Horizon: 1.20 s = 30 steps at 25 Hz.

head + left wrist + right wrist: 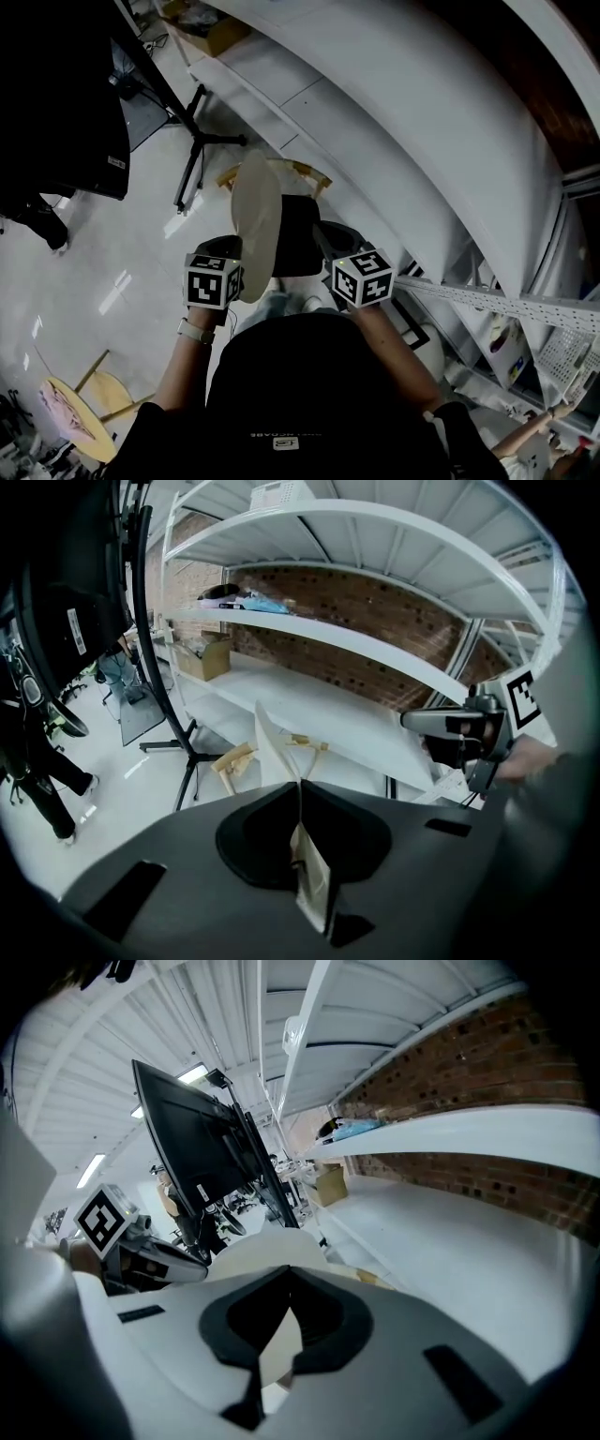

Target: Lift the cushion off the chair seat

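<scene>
cream cushion [255,220] upright, l gripper [234,251] & r gripper [321,236] clamp it

No text reads clearly. White sticker [77,630] on black screen [52,574]: print too small. Lettering [284,437] on dark garment [309,375]: blurred.

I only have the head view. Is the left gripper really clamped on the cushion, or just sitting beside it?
Observer: Clamped. The left gripper view shows the left gripper with its jaws shut on a thin edge of the cushion.
Operator: And the right one?
Observer: The same. The right gripper view shows the right gripper with its jaws shut on a cream fold of the cushion, not empty.
</scene>
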### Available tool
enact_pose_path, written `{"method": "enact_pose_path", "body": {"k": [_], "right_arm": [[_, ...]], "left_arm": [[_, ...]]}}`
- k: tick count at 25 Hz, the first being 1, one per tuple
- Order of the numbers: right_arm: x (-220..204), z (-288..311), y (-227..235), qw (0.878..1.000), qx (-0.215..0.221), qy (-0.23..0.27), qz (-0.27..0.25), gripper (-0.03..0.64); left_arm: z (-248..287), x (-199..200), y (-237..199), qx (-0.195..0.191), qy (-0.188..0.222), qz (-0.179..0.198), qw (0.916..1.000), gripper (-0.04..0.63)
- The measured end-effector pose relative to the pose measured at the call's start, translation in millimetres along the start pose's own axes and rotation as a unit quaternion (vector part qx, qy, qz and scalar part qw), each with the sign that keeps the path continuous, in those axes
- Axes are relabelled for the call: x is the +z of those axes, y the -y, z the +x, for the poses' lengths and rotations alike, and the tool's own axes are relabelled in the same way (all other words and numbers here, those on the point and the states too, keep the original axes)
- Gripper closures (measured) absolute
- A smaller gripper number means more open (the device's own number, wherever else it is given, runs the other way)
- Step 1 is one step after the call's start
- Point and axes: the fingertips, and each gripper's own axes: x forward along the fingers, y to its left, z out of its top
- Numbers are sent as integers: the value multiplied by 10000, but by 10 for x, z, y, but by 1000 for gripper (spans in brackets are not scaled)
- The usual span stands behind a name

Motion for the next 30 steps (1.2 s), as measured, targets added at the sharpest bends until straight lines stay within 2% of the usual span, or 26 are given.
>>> {"method": "enact_pose_path", "body": {"k": [8,17,23,30], "right_arm": [[239,-55,-188,9993,271,167,-220,607],[356,-131,-240,9983,336,354,-321,607],[362,-156,-284,9969,274,342,-655,607],[428,-174,-355,9960,291,451,-713,607]], "left_arm": [[-324,311,60,-86,397,230,9989,571],[-519,465,132,-177,665,308,9972,571],[-544,430,156,-205,690,335,9968,571],[-561,370,101,-180,682,268,9971,571]]}}
